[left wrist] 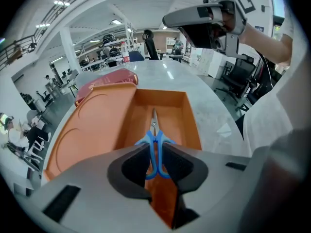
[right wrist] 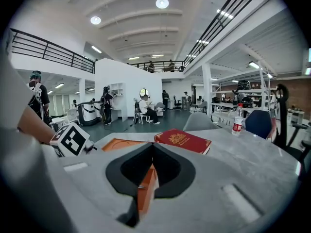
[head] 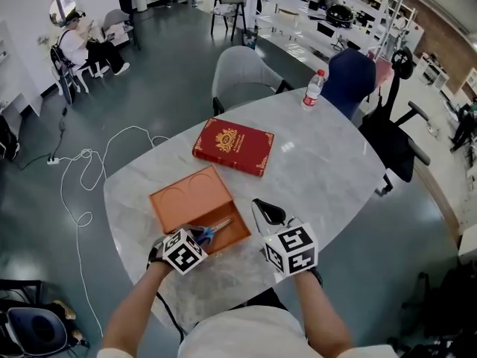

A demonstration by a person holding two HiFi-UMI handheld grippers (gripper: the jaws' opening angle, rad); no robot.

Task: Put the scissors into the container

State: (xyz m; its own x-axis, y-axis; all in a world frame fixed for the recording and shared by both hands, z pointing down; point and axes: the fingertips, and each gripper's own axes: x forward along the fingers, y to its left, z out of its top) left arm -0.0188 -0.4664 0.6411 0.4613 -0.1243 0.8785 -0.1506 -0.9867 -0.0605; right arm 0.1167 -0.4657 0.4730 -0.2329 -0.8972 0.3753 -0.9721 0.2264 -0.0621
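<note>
While left hand-held gripper [left wrist: 154, 148] clamps scissors [left wrist: 154, 129] over container [left wrist: 192, 121], right hand-held gripper [right wrist: 152, 148] closed, alongside.

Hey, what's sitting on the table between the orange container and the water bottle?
A red book lies flat between the orange container and the water bottle, nearer the container. The head view shows it best.

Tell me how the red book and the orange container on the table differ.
The book is red with gold print and lies closed; the container is plain orange and open. The book lies free, farther from the person; the container is nearer, and the left gripper holds scissors over it. Both are rectangular and rest on the marble table.
</note>
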